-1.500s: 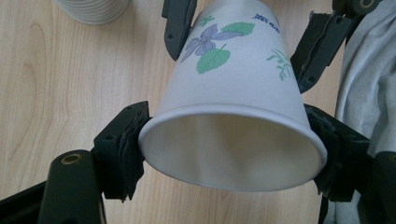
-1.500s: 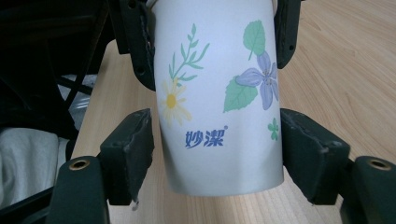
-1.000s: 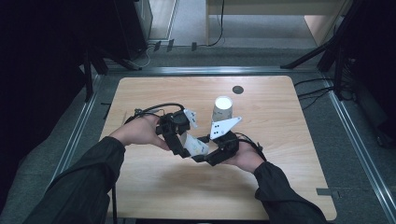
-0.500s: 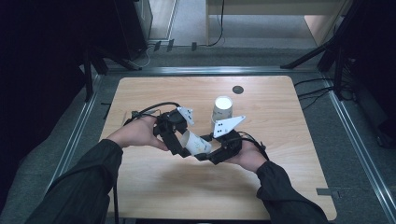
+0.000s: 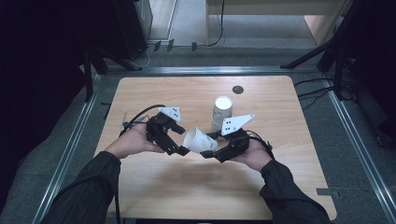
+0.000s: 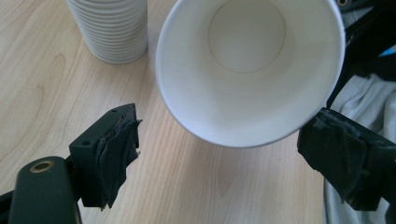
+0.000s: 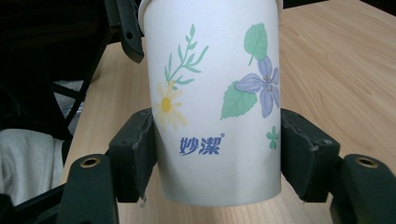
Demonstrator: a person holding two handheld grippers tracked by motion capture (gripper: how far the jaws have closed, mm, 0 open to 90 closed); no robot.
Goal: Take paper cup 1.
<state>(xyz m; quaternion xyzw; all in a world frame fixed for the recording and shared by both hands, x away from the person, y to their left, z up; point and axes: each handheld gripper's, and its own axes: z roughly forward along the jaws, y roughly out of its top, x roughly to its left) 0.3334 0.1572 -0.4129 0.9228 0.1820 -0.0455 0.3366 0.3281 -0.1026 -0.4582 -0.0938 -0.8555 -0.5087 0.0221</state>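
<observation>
Right gripper view: paper cup (image 7: 212,100) clamped between both fingers (image 7: 135,149)

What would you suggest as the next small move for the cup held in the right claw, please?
Probably carry the cup clear of the left claw and stand it on the table. The right claw grips its sides, the left claw's jaws have just opened and stand apart from its rim, and the stack of cups stands behind.

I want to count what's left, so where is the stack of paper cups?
In the high view the stack of paper cups stands upright mid-table, just behind the right gripper.
</observation>
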